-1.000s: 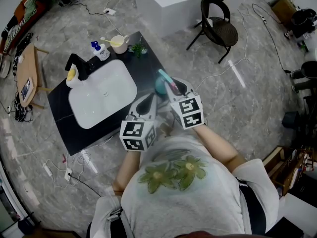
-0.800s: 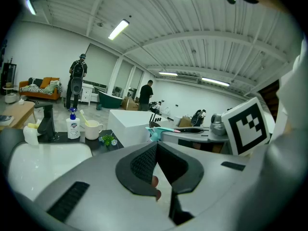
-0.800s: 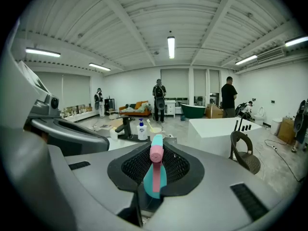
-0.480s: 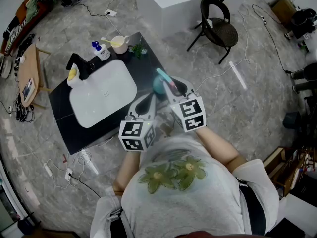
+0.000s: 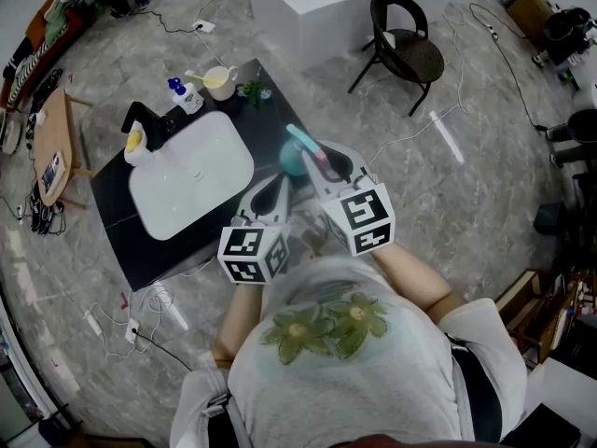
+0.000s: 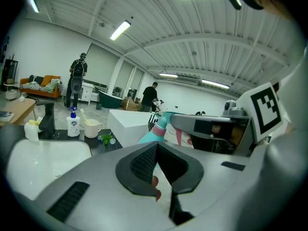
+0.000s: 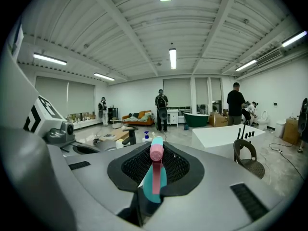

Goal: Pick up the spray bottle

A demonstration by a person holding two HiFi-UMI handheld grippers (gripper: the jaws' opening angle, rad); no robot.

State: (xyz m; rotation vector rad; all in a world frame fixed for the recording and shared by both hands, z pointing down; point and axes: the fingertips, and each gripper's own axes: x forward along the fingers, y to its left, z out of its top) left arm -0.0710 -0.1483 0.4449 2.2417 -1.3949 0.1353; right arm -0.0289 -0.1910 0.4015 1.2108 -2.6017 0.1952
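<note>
The spray bottle (image 5: 291,158), teal with a pink trigger head, hangs over the right edge of the black counter (image 5: 272,124). My right gripper (image 5: 312,161) is shut on its body. In the right gripper view the bottle (image 7: 156,176) stands upright between the black pads (image 7: 180,166), nozzle toward the camera. My left gripper (image 5: 274,190) hovers just left of it, fingertips together and nothing between them. From the left gripper view (image 6: 156,146) the bottle (image 6: 155,130) shows beyond its tips, with the right gripper's finger (image 6: 211,126) beside it.
A white basin (image 5: 191,171) sits in the counter with a black faucet (image 5: 147,122) behind it. A soap pump bottle (image 5: 187,95), a cup (image 5: 222,79) and a small plant (image 5: 254,91) line the far edge. A black chair (image 5: 406,45) and white block (image 5: 317,7) stand beyond.
The right gripper has risen with the spray bottle in it, shifting slightly up and left in the head view. The left gripper has stayed where it was.
</note>
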